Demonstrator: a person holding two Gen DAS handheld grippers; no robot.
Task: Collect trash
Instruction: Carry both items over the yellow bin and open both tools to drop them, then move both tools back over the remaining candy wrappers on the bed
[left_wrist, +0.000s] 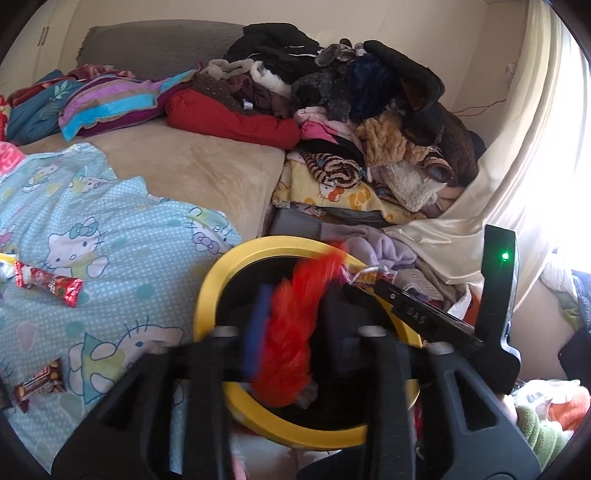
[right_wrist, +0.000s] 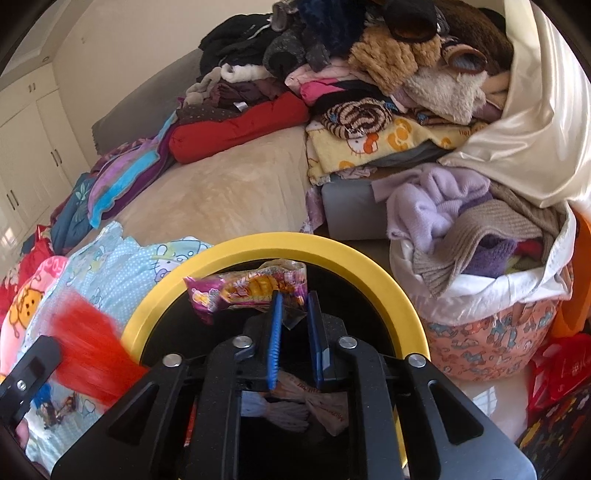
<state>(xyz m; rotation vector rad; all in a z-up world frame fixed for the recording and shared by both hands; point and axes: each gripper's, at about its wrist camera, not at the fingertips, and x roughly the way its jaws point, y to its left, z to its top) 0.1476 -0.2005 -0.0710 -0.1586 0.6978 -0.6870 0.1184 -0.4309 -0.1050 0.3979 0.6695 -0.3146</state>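
A yellow-rimmed black bin (left_wrist: 210, 295) (right_wrist: 332, 251) stands beside the bed, under both grippers. My left gripper (left_wrist: 295, 314) is open over it. A blurred red-orange wrapper (left_wrist: 295, 325) (right_wrist: 88, 350) hangs loose between its fingers. My right gripper (right_wrist: 293, 306) is shut on the tail of a pink and yellow snack wrapper (right_wrist: 251, 291), held above the bin's mouth. Several wrappers (right_wrist: 295, 406) lie inside the bin. On the Hello Kitty sheet (left_wrist: 110, 229) lie a red candy wrapper (left_wrist: 48, 286) and a brown chocolate wrapper (left_wrist: 38, 384).
A tall heap of clothes (left_wrist: 351, 110) covers the far end of the bed on its tan blanket (left_wrist: 192, 166). A cloth bag stuffed with knitwear (right_wrist: 480, 258) stands right of the bin. A cream curtain (left_wrist: 517, 166) hangs at the right.
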